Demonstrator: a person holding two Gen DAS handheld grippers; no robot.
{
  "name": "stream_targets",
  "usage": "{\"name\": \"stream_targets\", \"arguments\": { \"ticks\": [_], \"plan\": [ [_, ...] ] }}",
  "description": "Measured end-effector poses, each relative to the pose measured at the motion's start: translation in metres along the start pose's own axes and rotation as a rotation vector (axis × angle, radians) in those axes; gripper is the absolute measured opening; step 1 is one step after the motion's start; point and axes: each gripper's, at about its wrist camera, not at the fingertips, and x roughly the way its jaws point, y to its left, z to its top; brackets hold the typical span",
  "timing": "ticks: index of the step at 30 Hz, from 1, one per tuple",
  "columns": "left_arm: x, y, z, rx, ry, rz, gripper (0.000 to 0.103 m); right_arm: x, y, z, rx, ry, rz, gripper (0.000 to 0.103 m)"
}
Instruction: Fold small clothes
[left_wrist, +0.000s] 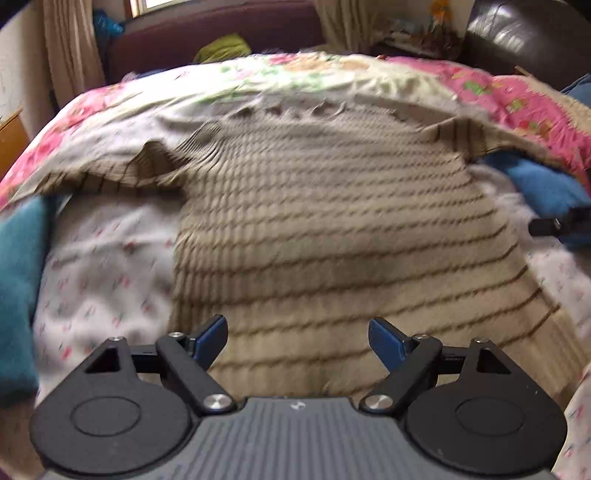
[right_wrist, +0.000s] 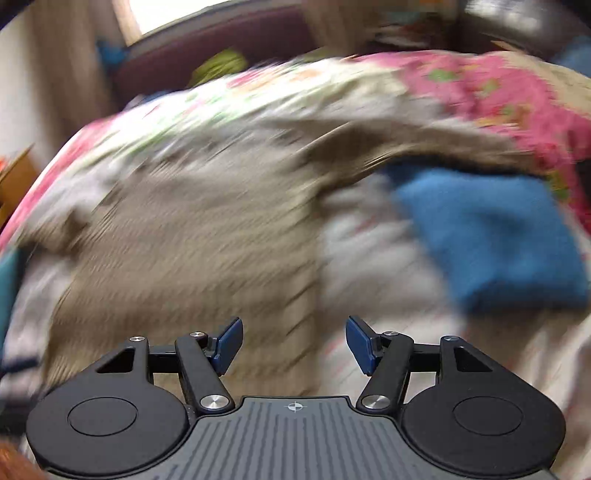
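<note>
- Work surface: a bed (left_wrist: 96, 280) covered with a white printed sheet; a pink floral quilt (left_wrist: 517, 99) lies along its far side.
- Task item: a beige striped sweater (left_wrist: 332, 229) lies spread flat on the bed, hem nearest the cameras, both sleeves extended outward. No fold is visible.
- Left gripper (left_wrist: 298, 341): fingers apart, nothing between them, positioned over the hem.
- Right gripper (right_wrist: 294, 343): fingers apart and empty, over the sweater's right edge. This view is heavily blurred; fine detail cannot be read.
- A blue cloth (right_wrist: 491, 236) lies beside the right sleeve; another blue item (left_wrist: 18, 280) sits at the left edge.
- Progress, as a judgement: the garment is laid out only. Sleeve folds, body fold and any remaining items are still to be done.
</note>
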Motion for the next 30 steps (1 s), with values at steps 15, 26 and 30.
{"name": "stream_targets", "arguments": {
  "ticks": [15,26,30],
  "plan": [
    [0.083,-0.098,0.045,0.018,-0.108,-0.191,0.094,0.093,-0.192,0.086,0.792,-0.251,0.004,0.064],
    [0.065,-0.082,0.017,0.038,-0.110,-0.122,0.094,0.129,-0.208,0.104,0.911,-0.299,-0.043,0.015],
    [0.049,-0.067,0.003,0.042,-0.115,-0.080,0.094,0.105,-0.185,0.117,0.787,-0.380,-0.035,0.008]
  ]
}}
